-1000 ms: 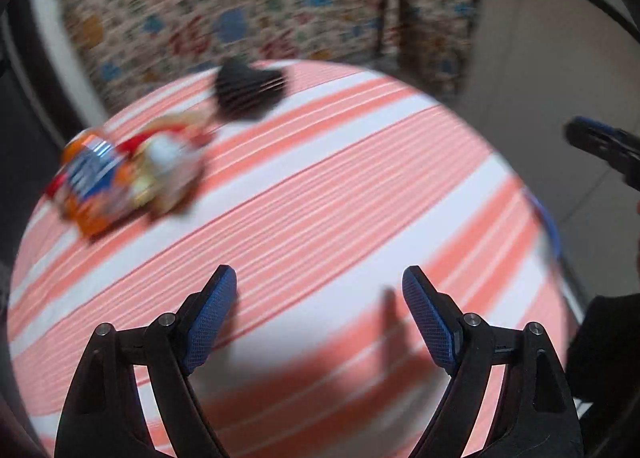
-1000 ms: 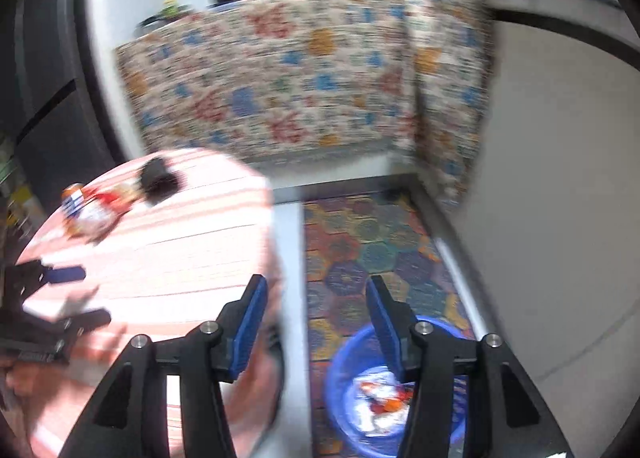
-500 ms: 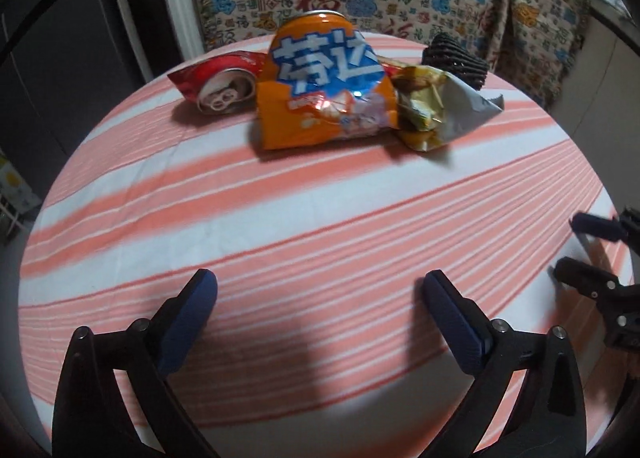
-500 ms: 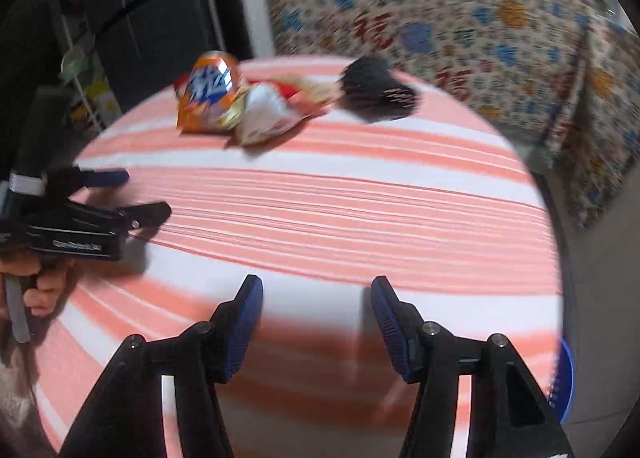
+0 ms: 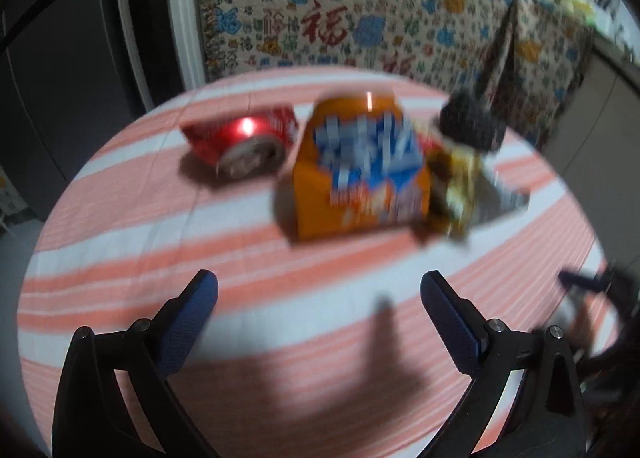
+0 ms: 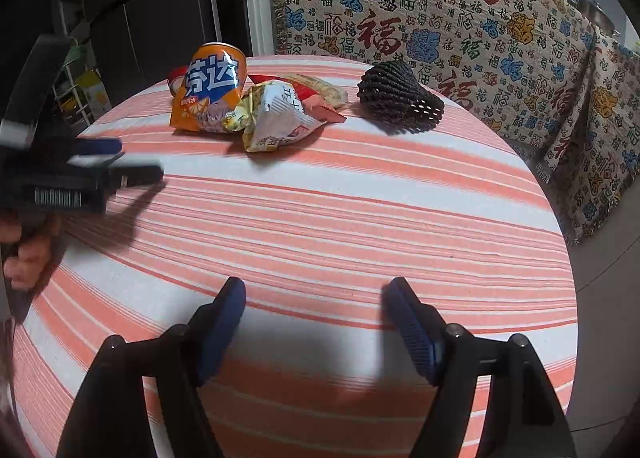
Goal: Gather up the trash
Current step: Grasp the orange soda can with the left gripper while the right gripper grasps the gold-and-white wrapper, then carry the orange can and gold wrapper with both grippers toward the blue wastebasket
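Both hand-held grippers empty above the striped counter; trash piled at its far side.

We see the left hand-held gripper spread wide, nothing between its blue pads, pointing at the pile. The right hand-held gripper has its jaws opening, also with nothing between them; it is over the near edge of the counter. Trash, from the right wrist view: orange can, crushed, at far left; a red can just left of it and partly behind it; a crumpled snack bag touching the orange can's right side; a black foam net slightly apart, further right. Left wrist view is motion-blurred. A patterned cloth hangs beyond the counter.
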Motion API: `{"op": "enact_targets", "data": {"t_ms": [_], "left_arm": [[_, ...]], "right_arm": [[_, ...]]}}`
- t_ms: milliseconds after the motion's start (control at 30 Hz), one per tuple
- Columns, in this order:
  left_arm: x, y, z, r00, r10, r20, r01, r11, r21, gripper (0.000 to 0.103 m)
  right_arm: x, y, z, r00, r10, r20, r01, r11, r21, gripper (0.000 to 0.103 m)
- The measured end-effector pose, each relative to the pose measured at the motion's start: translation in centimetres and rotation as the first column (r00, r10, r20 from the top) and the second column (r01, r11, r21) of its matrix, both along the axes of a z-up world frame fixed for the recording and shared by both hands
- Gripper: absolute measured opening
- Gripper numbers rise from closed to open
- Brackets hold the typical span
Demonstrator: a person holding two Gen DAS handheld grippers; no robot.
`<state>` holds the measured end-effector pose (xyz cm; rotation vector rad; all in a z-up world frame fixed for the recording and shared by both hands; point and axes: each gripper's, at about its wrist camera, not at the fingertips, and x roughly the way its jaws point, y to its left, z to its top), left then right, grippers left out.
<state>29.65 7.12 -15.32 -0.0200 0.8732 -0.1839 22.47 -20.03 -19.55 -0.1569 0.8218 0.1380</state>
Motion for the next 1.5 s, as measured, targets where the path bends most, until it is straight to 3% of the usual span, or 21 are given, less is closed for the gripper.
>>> {"op": "enact_targets", "data": {"t_ms": [67, 167, 300, 400, 433, 467, 567, 767, 867, 1067, 1200, 1233, 1300, 1333, 1367, 1500], "left_arm": [[1.6, -0.6, 1.7, 1.0, -0.001, 0.026, 0.002, 0.999, -0.038, 0.101], [4.2, -2.3, 3.1, 0.999, -0.001, 0.053, 0.003, 1.0, -0.03, 0.102], [8.3, -4.4, 1.4, 0.999, 0.02, -0.039, -0.019, 0.999, 0.027, 0.102], [9.0, -4.7, 0.1, 0.998, 0.025, -0.057, -0.021, 0.998, 0.064, 0.097], [8.7, -4.6, 0.0, 0.998, 0.016, -0.053, -0.013, 0.999, 0.052, 0.083], [8.2, -4.3, -0.1, 0.999, 0.006, -0.05, -0.005, 1.0, 0.026, 0.082], [6.1, -3.8, 0.3, 1.0, -0.002, -0.009, 0.002, 1.0, 0.014, 0.082], [0.6, -1.4, 1.0, 1.0, 0.009, -0.006, -0.009, 1.0, -0.03, 0.082], [-2.4, -0.2, 1.2, 1.0, 0.025, 0.005, -0.025, 0.999, -0.037, 0.082], [-6.4, 1.0, 1.7, 0.998, 0.055, 0.026, -0.054, 0.998, -0.033, 0.082], [-7.5, 1.1, 1.4, 0.998, 0.067, 0.013, -0.066, 0.996, -0.054, 0.082], [-7.8, 1.1, 1.4, 0.998, 0.066, 0.01, -0.066, 0.996, -0.06, 0.082], [-8.4, 0.9, 1.4, 0.998, 0.062, 0.011, -0.061, 0.996, -0.065, 0.082], [-8.8, 0.7, 1.6, 0.998, 0.055, 0.016, -0.054, 0.996, -0.068, 0.082], [-9.1, 0.5, 1.7, 0.999, 0.049, 0.02, -0.047, 0.996, -0.07, 0.082], [-9.6, -0.4, 1.9, 0.999, 0.022, 0.023, -0.02, 0.996, -0.088, 0.082]], "right_arm": [[-0.1, 0.0, 0.0, 1.0, 0.0, 0.0, 0.0, 1.0, -0.001, 0.076], [-0.1, 0.0, 0.0, 1.0, 0.0, 0.0, 0.0, 1.0, -0.001, 0.076], [0.1, 0.1, -0.1, 1.0, -0.001, 0.0, 0.001, 1.0, -0.002, 0.076], [0.0, 0.0, -0.1, 1.0, -0.001, 0.001, 0.001, 1.0, -0.002, 0.076], [0.0, 0.1, -0.1, 1.0, -0.001, 0.001, 0.001, 1.0, -0.002, 0.076], [0.0, 0.0, -0.2, 1.0, -0.001, 0.001, 0.001, 1.0, -0.002, 0.076], [0.0, 0.0, -0.2, 1.0, -0.001, 0.001, 0.001, 1.0, -0.003, 0.076], [0.1, -0.2, -0.1, 1.0, 0.0, 0.0, 0.0, 1.0, 0.005, 0.076], [0.5, -0.2, 0.5, 1.0, 0.017, -0.005, -0.017, 0.998, 0.055, 0.076], [4.6, 2.2, 5.3, 0.996, 0.062, 0.06, -0.072, 0.982, 0.173, 0.076], [9.2, 3.8, 4.9, 0.999, 0.041, 0.019, -0.043, 0.987, 0.156, 0.075], [10.0, 3.9, 4.4, 0.999, 0.041, -0.003, -0.04, 0.986, 0.164, 0.072], [10.9, 3.9, 3.4, 0.998, 0.045, -0.051, -0.036, 0.986, 0.162, 0.026], [10.7, 3.6, 3.3, 0.998, 0.039, -0.051, -0.031, 0.987, 0.159, 0.024], [10.0, 3.3, 3.4, 0.998, 0.036, -0.045, -0.028, 0.984, 0.176, 0.012], [5.8, 1.6, 4.8, 0.999, 0.034, -0.005, -0.033, 0.982, 0.184, 0.011]]}}
